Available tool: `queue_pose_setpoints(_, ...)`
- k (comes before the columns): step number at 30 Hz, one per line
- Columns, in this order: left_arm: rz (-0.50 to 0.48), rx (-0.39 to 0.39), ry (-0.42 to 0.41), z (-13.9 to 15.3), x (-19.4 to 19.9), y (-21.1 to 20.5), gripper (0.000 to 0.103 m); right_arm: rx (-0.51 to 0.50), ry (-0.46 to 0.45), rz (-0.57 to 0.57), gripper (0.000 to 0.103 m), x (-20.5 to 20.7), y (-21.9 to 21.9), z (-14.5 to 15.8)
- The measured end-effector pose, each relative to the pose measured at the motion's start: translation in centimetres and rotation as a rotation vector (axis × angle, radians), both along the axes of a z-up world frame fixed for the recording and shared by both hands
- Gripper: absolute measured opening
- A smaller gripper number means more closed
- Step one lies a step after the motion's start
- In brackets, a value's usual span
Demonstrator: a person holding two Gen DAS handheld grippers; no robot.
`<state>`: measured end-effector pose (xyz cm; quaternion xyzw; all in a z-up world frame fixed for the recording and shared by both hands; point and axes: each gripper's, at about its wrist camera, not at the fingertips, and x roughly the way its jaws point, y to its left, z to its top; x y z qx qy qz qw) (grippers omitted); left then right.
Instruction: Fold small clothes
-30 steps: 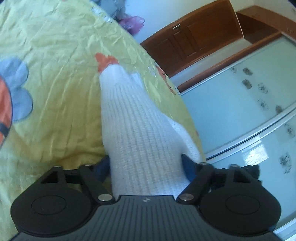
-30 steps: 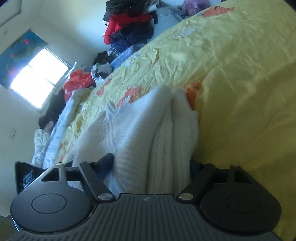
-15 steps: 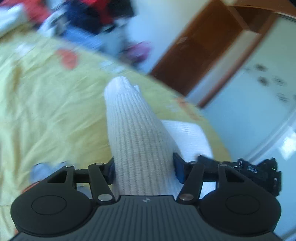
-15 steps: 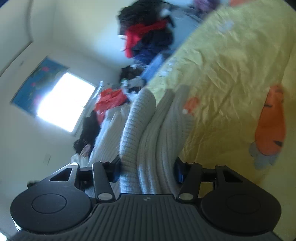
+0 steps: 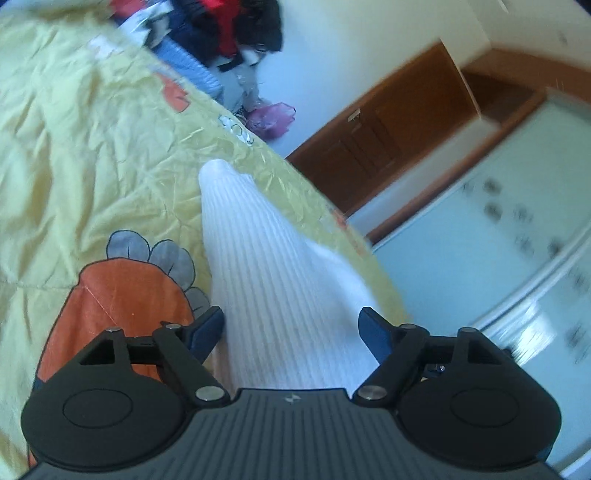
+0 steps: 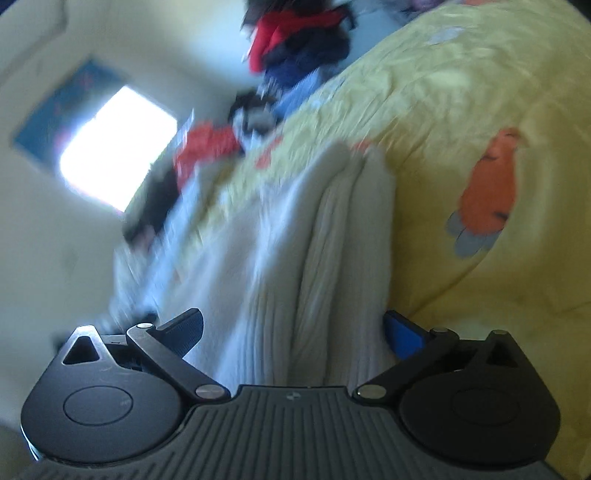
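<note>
From my left gripper (image 5: 291, 328) I look along a white ribbed knit garment (image 5: 273, 280) that lies on the bed, on its crumpled pale yellow bedspread (image 5: 74, 147), close to the bed's right-hand edge as this camera sees it. The jaws are opening and stand wide; the knit runs between them, and I see a clear gap at the right pad, while the left pad sits just beside the fabric, so nothing is gripped. An orange and grey cartoon print (image 5: 125, 295) on the bedspread sits just left of the garment. Beyond the bed edge I see a brown wooden door (image 5: 388, 140) and pale glass wardrobe panels (image 5: 498, 229), and at the far end a dark heap of clothes (image 5: 229, 33). My right gripper (image 6: 291, 332) is opening too, spread wide, with the same white knit bunched in thick folds (image 6: 325, 258) between the jaws; this view is blurred, so I think both pads are clear of the cloth but would not swear to the right one. Here the garment lies toward the bed's left edge, with the yellow bedspread (image 6: 461, 92) rising to its right and a bright window (image 6: 114, 147) on the wall beyond.
</note>
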<state>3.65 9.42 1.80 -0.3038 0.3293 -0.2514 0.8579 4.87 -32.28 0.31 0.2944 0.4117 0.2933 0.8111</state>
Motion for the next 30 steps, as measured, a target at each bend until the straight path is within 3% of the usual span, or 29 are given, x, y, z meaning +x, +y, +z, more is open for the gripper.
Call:
queue_pose_setpoints(3,-0.040,0.160,-0.001,-0.9,0.2,-1.9,0.081,-0.190,-0.083,0.084,0.077,-0.8,2.7,-0.3)
queue_pose_setpoints(6,-0.062,0.206,-0.005,-1.0,0.2,-2.1,0.076,-0.212,-0.105,0.105,0.065,-1.5,2.1,0.6)
queue_pose_setpoints(10,-0.071,0.314,-0.079,-1.0,0.0,-3.2,0.077,-0.202,-0.112,0.108,0.063,-1.5,1.6,-0.3)
queue_pose_setpoints(14,-0.020,0.316,-0.093,-0.7,-0.3,-2.9,0.085,-0.191,-0.113,0.070,0.079,-1.9,1.5,-0.5)
queue_pose_setpoints(16,0.036,0.325,-0.152,1.0,-2.2,-2.1,0.083,-0.182,-0.114,0.053,0.081,-2.3,1.1,0.6)
queue_pose_setpoints(20,0.183,0.321,-0.305,4.9,-4.9,-0.5,0.083,-0.173,-0.259,-0.079,0.078,-3.4,-0.4,4.8)
queue_pose_setpoints(23,0.230,0.465,-0.346,6.3,-3.3,-3.3,0.083,-0.180,-0.329,-0.122,0.084,-1.6,2.0,7.0)
queue_pose_setpoints(26,0.266,0.607,-0.347,6.0,-0.4,-7.2,0.083,-0.218,-0.374,-0.081,0.091,2.1,6.1,7.9)
queue_pose_setpoints(30,0.198,0.706,-0.269,3.5,2.6,-10.4,0.083,-0.290,-0.263,-0.095,0.091,8.0,9.3,6.4)
